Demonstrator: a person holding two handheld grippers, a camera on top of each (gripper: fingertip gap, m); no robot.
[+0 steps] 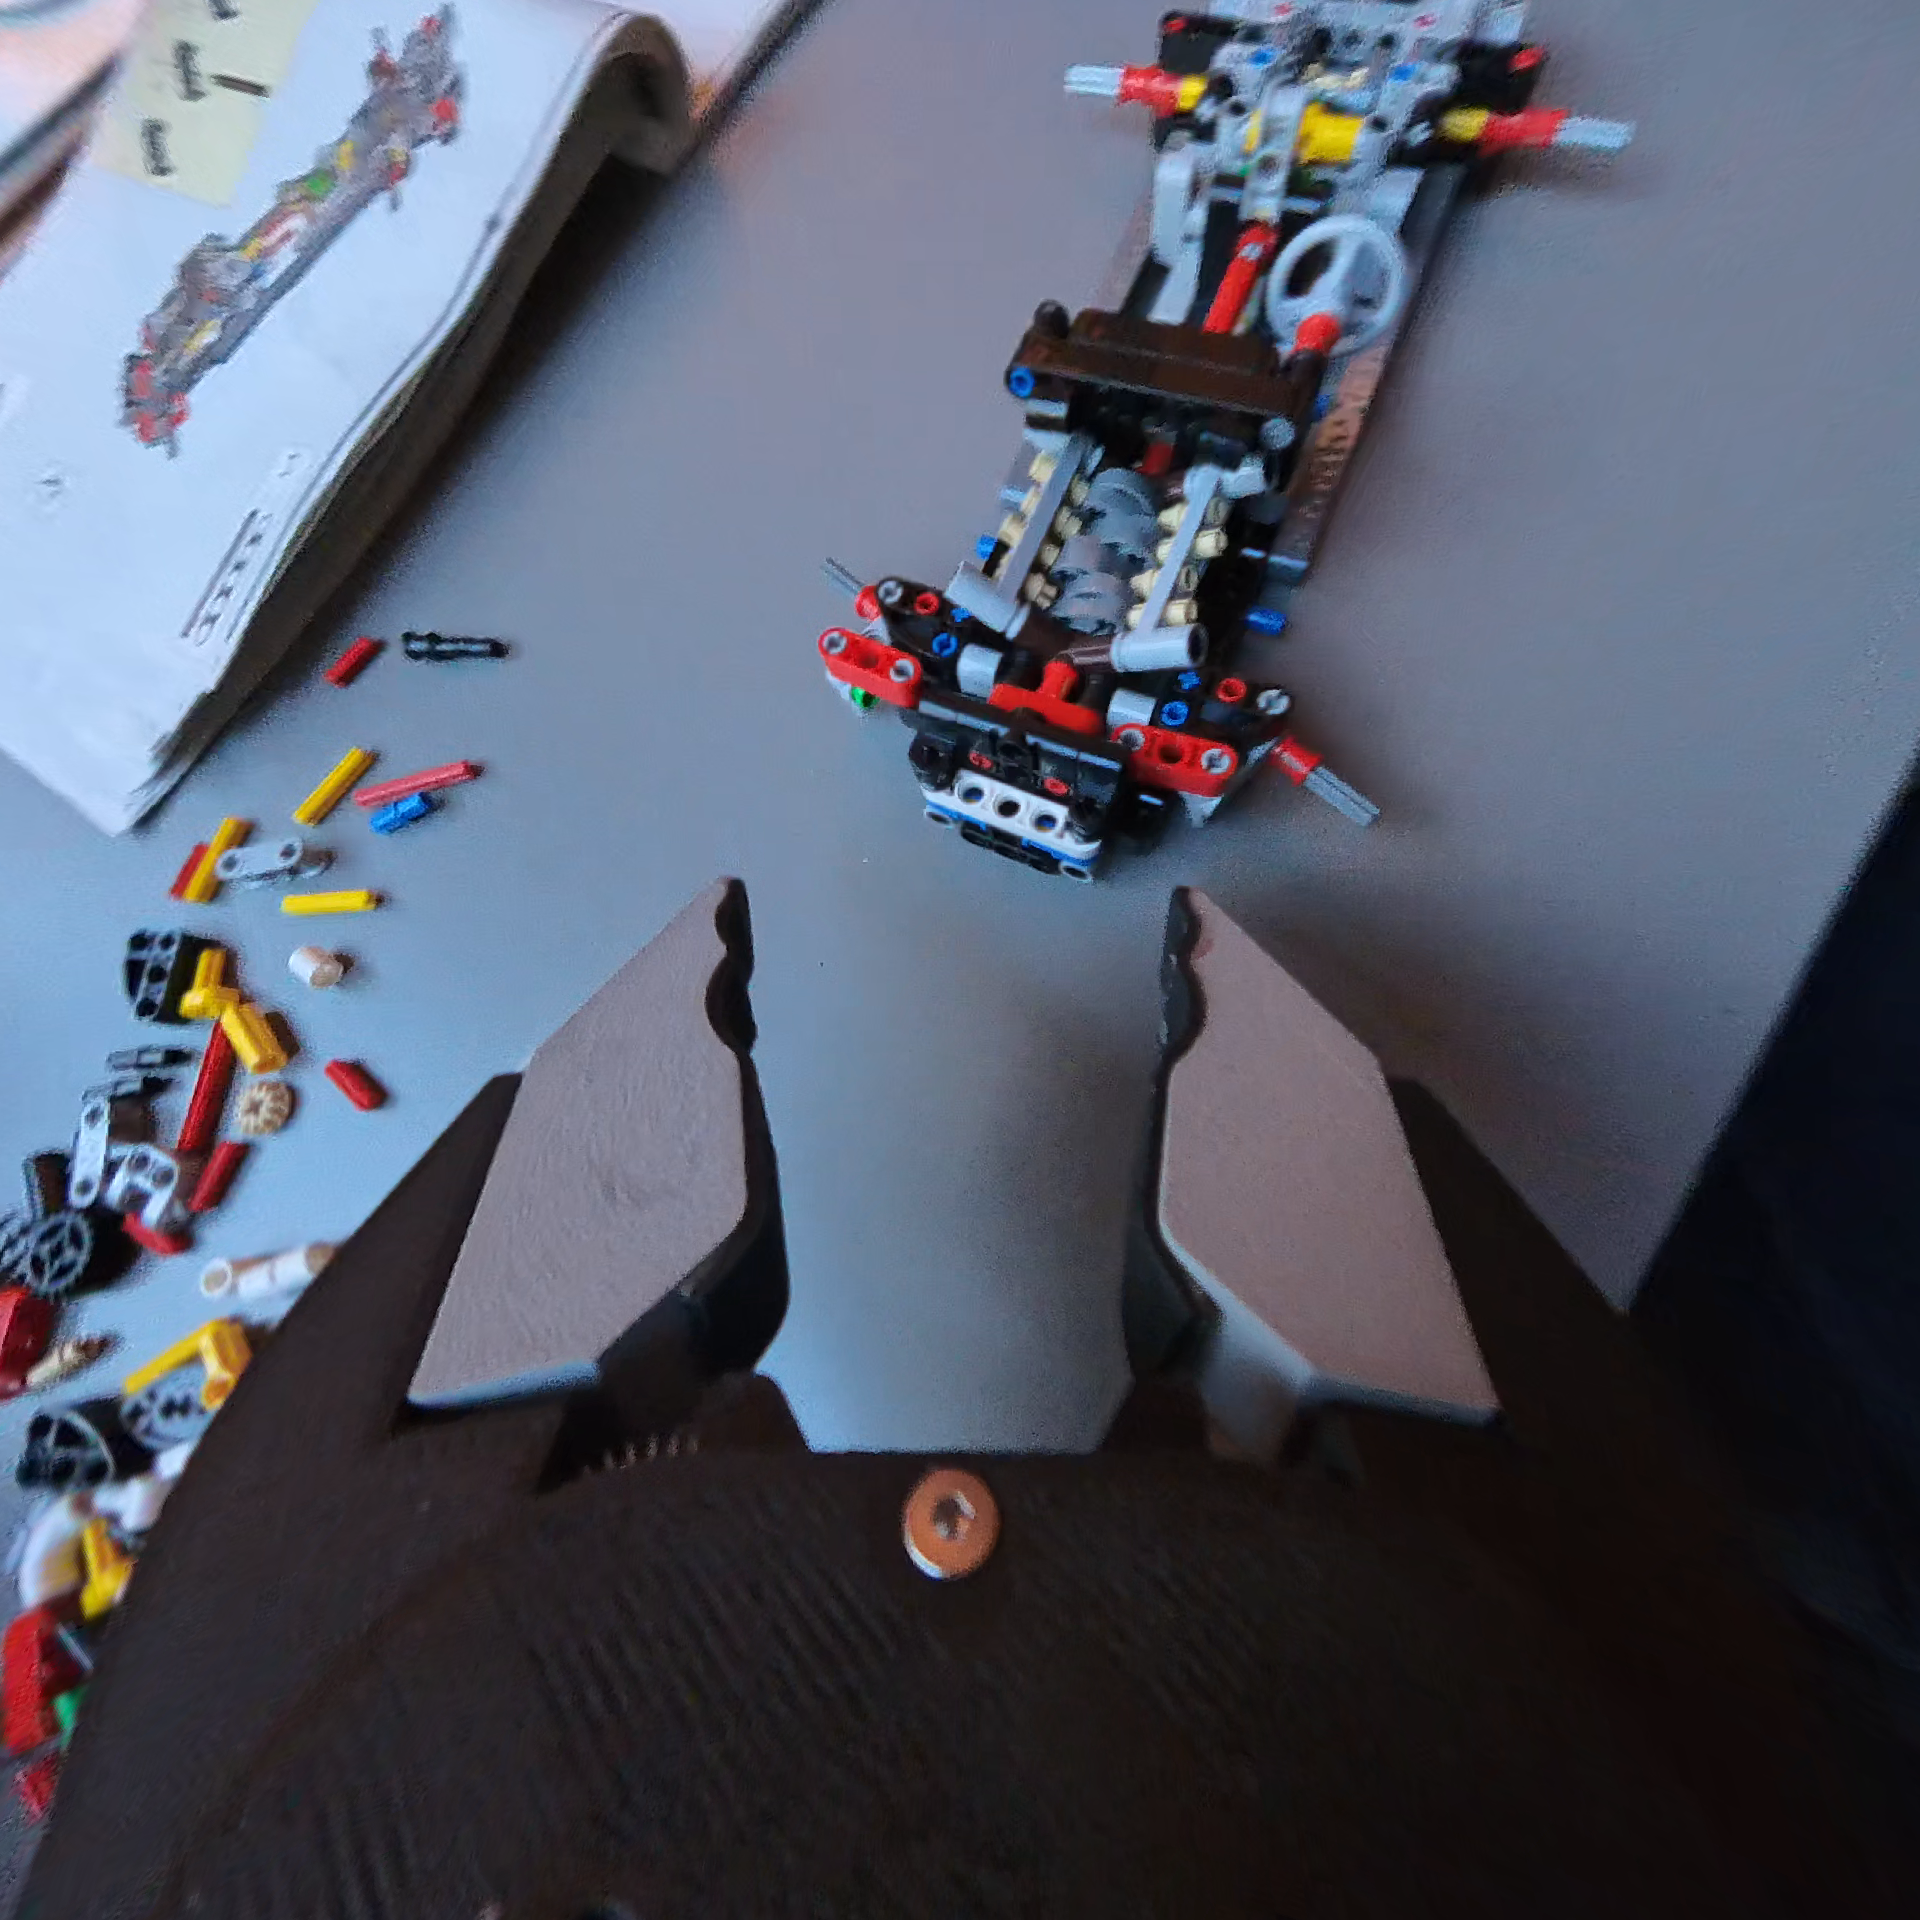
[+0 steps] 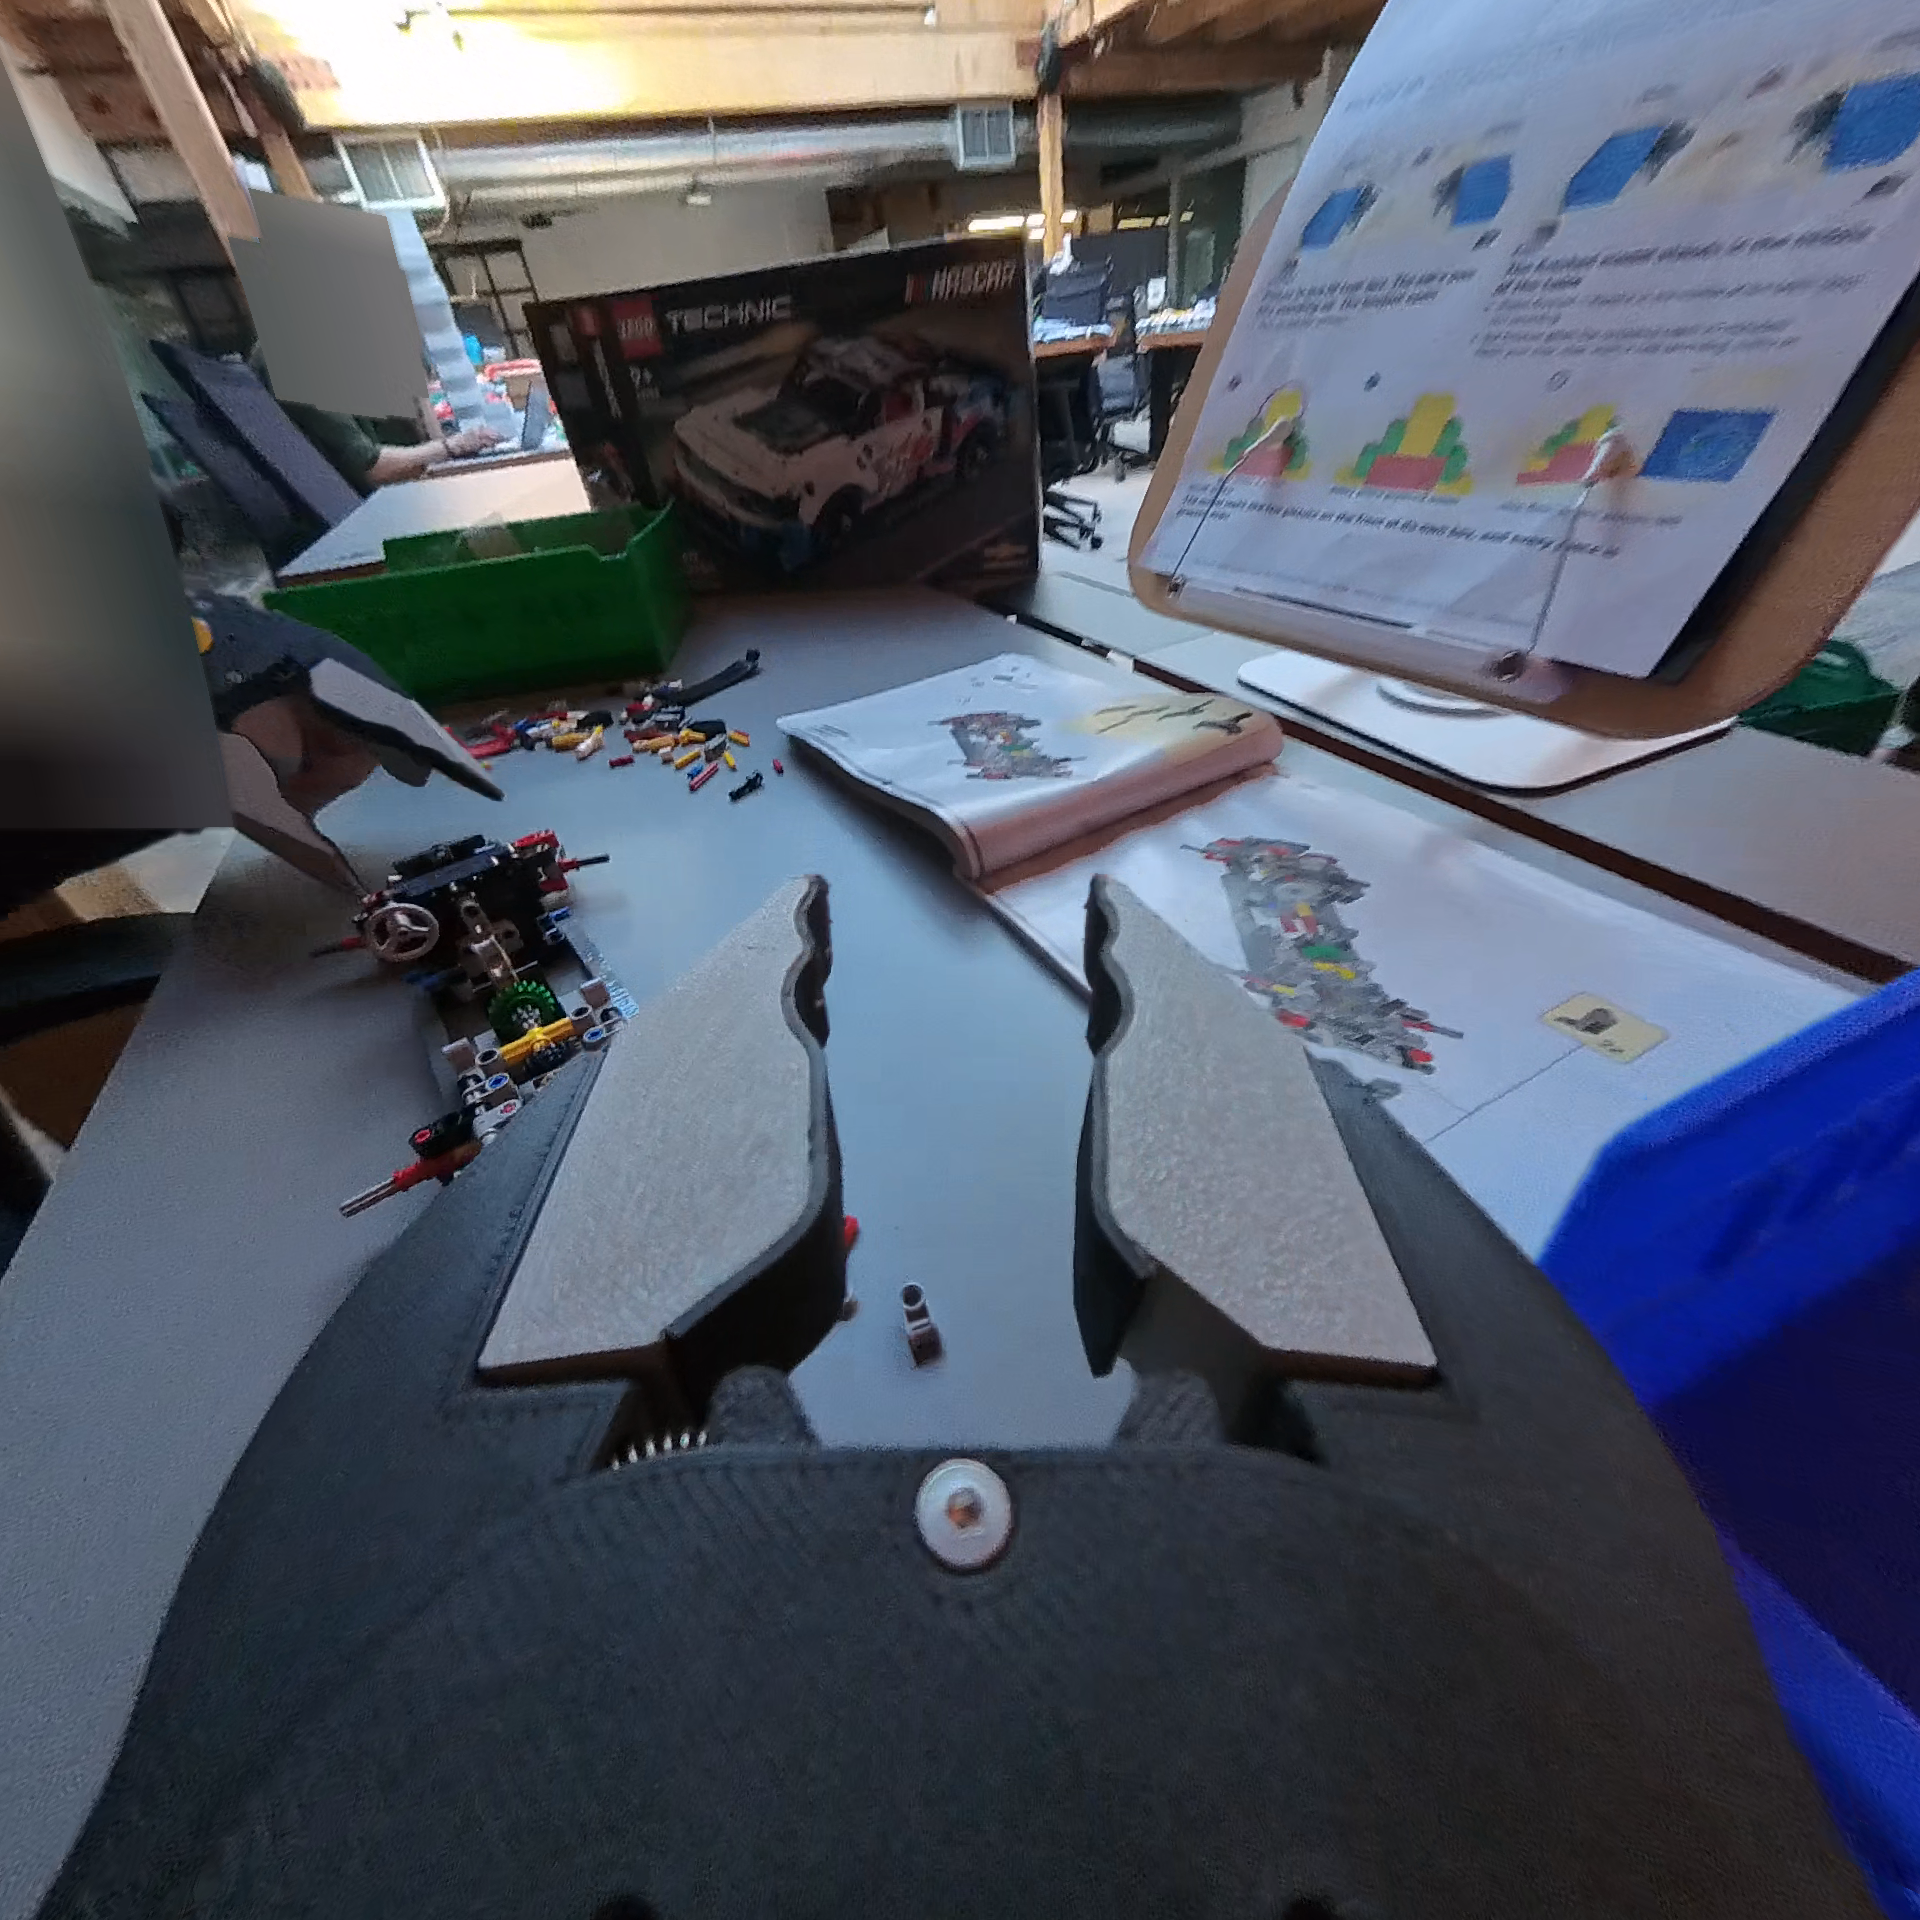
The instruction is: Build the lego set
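A half-built toy car chassis [image 1: 1153,499] of black, grey and red bricks lies on the grey table [image 1: 665,436]. My left gripper [image 1: 961,914] is open and empty, hovering just short of the chassis's near end. It also shows in the right wrist view [image 2: 416,821], by the chassis [image 2: 478,956]. My right gripper [image 2: 956,904] is open and empty above bare table, with the chassis at its left. A small grey brick piece [image 2: 920,1325] lies on the table between its fingers, near their base, touching neither.
Loose small bricks [image 1: 218,1039] lie at the left of the table. An open instruction booklet [image 2: 1091,769] lies to the right. A green bin [image 2: 488,613] and a toy box [image 2: 810,416] stand at the back. A blue bin [image 2: 1766,1299] and a paper stand [image 2: 1538,343] are at right. My right fingertips sit around 35 cm from my left ones.
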